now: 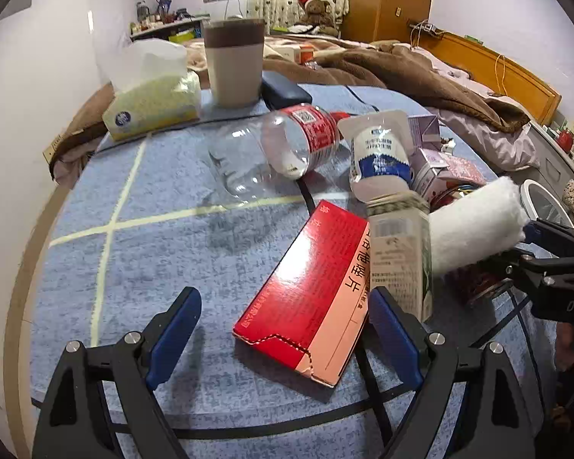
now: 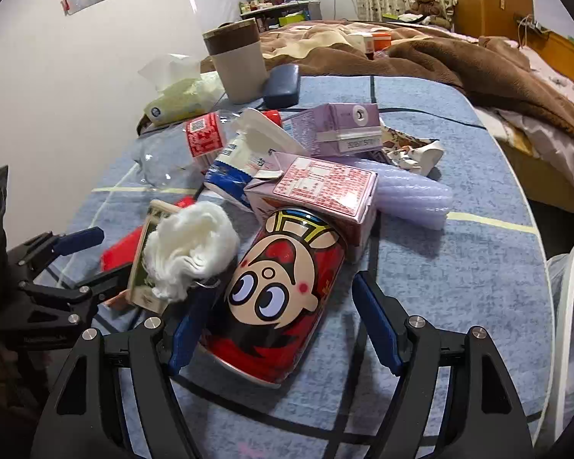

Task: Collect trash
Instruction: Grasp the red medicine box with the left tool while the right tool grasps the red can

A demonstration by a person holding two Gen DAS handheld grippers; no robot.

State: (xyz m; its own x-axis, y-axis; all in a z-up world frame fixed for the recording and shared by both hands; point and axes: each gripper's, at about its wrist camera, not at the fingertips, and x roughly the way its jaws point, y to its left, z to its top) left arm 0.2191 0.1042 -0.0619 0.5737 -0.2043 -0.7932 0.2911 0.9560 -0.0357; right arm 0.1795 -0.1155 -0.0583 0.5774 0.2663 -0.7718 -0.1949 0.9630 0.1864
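Trash lies piled on a blue cloth-covered table (image 1: 164, 260). In the left wrist view my left gripper (image 1: 283, 329) is open, its right finger beside a red and pink carton (image 1: 306, 306). Behind it lie a clear plastic bottle (image 1: 283, 145), a blue-white pouch (image 1: 379, 157), a pale box (image 1: 400, 252) and a white tissue wad (image 1: 474, 225). In the right wrist view my right gripper (image 2: 283, 329) is open around a red cartoon can (image 2: 279, 298) lying on its side. The tissue wad (image 2: 187, 248) rests by the left finger. Purple milk cartons (image 2: 317, 191) lie behind.
A grey-brown cup (image 1: 233, 61), a tissue pack (image 1: 153, 103) and a dark blue case (image 1: 283, 90) stand at the table's far side. A bed with brown blankets (image 1: 421, 72) lies beyond. A white bin rim (image 2: 570, 306) shows at right.
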